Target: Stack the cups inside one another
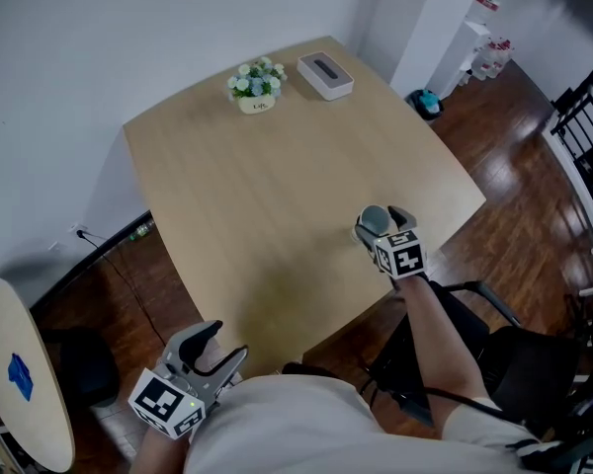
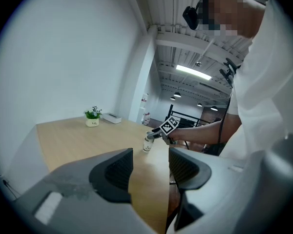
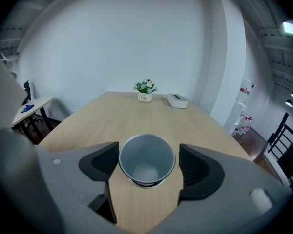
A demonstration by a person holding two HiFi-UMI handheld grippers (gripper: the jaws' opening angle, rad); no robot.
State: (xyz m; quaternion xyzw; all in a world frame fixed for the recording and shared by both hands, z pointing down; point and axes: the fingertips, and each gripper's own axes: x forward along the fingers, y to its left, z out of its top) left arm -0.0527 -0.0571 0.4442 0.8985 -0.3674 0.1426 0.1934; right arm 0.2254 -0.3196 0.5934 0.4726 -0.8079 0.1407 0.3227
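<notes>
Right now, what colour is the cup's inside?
Grey: the cup shows best in the right gripper view.

Ahead of the right claw (image 3: pixel 148 156), beyond the cup (image 3: pixel 145 172) that fills its parted jaws, the surface (image 1: pixel 277 196) runs bare to a flower pot (image 1: pixel 256 85) and white box (image 1: pixel 325 75) at the far edge. The left claw (image 1: pixel 225 344) hangs off the near edge, its jaws apart with nothing between them.

Grey cup (image 3: pixel 146 160) upright (mouth up, empty); near table (image 1: pixel 277 215) front-right edge.
</notes>
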